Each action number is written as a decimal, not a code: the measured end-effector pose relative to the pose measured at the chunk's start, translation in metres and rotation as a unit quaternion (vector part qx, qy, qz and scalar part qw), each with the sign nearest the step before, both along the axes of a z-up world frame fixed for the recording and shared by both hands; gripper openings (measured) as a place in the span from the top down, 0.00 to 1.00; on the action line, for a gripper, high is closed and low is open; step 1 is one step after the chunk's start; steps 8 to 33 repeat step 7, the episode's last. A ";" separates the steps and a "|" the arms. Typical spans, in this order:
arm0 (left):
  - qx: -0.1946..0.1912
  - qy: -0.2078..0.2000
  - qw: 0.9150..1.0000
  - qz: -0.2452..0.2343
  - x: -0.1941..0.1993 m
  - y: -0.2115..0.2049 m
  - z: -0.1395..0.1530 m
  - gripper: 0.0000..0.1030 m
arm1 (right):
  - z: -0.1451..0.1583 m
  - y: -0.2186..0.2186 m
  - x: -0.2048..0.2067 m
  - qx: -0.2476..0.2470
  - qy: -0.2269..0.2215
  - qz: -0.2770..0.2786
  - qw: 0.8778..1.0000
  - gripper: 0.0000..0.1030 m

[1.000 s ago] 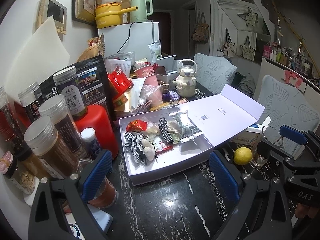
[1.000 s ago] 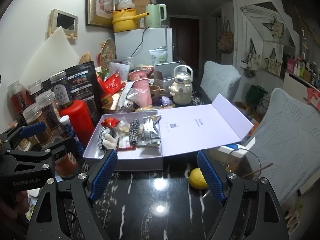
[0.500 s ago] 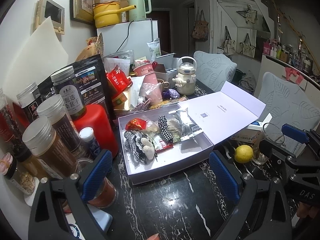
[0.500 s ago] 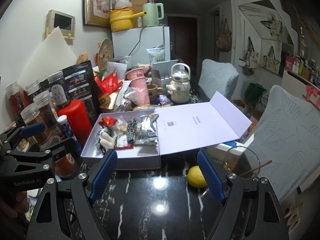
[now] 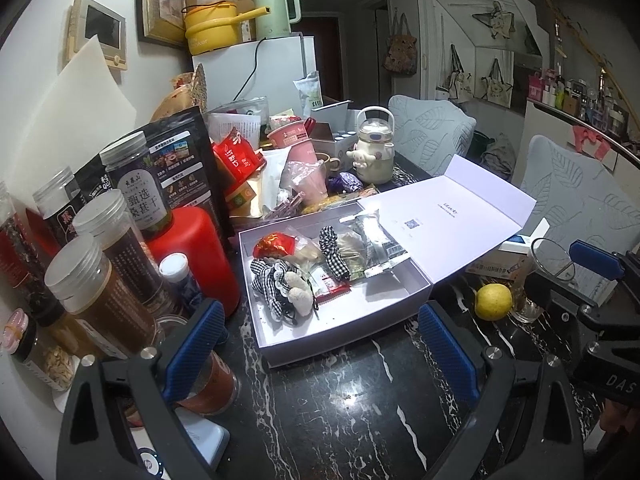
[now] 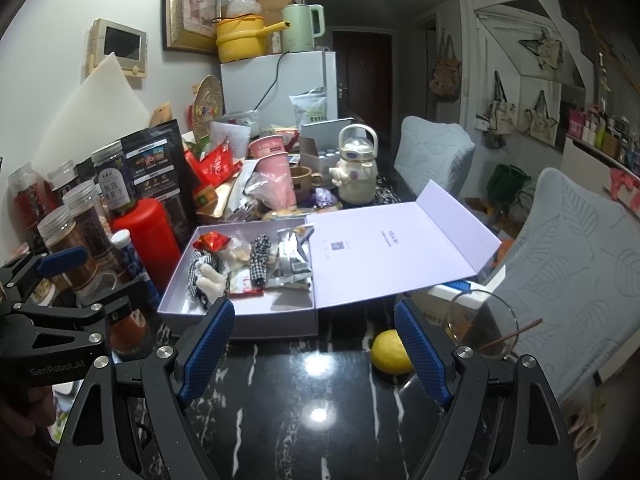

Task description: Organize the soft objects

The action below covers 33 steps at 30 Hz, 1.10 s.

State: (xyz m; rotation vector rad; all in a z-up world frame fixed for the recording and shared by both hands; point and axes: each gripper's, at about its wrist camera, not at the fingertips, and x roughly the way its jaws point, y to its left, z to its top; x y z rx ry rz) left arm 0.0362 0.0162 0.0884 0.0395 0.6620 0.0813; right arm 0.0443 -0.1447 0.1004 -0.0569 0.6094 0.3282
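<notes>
Lies in the left half of the open lavender box: checked plush toy, long axis running away from the cameras, with a checked scrunchie and foil packets beside it. Sits ahead of both grippers, nearer the left gripper, released and empty; right gripper likewise spread, well short. Lemon just outside.

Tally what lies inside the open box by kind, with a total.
Black-and-white checked fabric pieces: 2
Silver foil packets: 1
Red foil packets: 1
Red-and-white sachets: 1
Clear bags with pale contents: 1
Total: 6, all toward the far end of the white box.
</notes>
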 end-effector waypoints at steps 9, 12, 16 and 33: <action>-0.007 0.001 1.000 -0.002 0.001 0.001 -0.002 0.04 | -0.002 -0.002 0.000 0.000 0.001 -0.002 1.000 0.19; -0.007 0.001 1.000 -0.002 0.001 0.001 -0.002 0.04 | -0.002 -0.002 0.000 0.000 0.001 -0.002 1.000 0.19; -0.007 0.001 1.000 -0.002 0.001 0.001 -0.002 0.04 | -0.002 -0.002 0.000 0.000 0.001 -0.002 1.000 0.19; -0.007 0.001 1.000 -0.002 0.001 0.001 -0.002 0.04 | -0.002 -0.002 0.000 0.000 0.001 -0.002 1.000 0.19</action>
